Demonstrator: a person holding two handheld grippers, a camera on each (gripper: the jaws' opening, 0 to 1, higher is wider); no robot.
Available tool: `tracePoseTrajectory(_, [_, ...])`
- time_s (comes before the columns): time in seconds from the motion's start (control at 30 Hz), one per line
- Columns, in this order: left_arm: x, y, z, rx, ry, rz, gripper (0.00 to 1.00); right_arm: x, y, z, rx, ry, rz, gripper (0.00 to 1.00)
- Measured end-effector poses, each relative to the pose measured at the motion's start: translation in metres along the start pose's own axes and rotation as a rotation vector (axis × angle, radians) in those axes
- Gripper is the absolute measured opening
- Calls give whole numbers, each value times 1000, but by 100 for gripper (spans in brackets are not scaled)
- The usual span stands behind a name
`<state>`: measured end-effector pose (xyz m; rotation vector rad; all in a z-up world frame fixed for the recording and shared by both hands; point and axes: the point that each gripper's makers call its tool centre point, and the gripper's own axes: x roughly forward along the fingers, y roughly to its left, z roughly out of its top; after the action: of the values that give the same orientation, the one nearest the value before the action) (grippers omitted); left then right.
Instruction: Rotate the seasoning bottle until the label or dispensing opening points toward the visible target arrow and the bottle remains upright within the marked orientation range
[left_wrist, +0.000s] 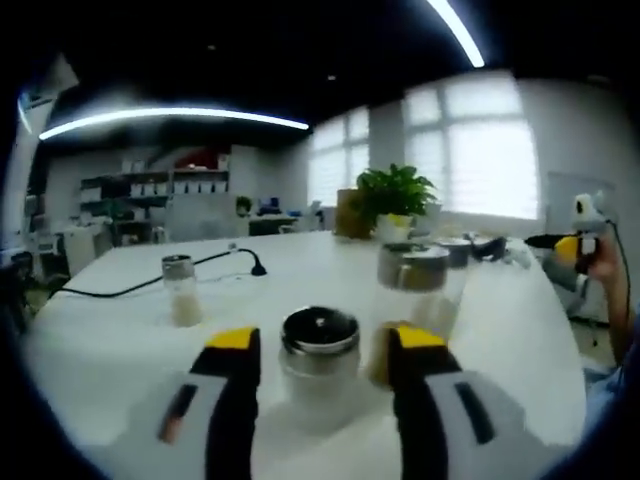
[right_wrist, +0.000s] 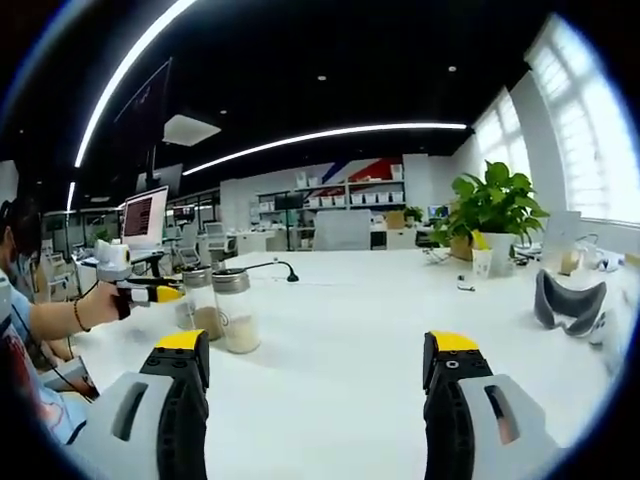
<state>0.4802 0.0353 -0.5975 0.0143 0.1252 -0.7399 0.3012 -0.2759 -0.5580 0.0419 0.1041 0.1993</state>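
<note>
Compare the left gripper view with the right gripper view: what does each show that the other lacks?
Left gripper view: the left tool, open, jaws either side of a steel-lidded bottle. Right gripper view: the right tool, open with nothing between, and a monitor. Both: the white table, potted plant, black cable.

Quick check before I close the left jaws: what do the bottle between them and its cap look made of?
Bottle: looks like clear glass or hard plastic, since pale contents show through the wall; which of the two I cannot tell. Cap: seems to be metal with a polished finish, given its bright silver rim and reflections. Left gripper stands open around it.
</note>
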Motion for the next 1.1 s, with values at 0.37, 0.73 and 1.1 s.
tracePoseTrajectory(0.37, [5, 1, -7, -72, 4, 23, 35, -1, 2, 1, 2, 1, 9, 91])
tracePoseTrajectory(0.73, [2, -5, -7, -17, 15, -30, 34, 0, 2, -2, 14, 11, 9, 91])
tracePoseTrajectory(1.1, [4, -10, -9, 36, 41, -174, 34, -1, 2, 2, -20, -5, 6, 91])
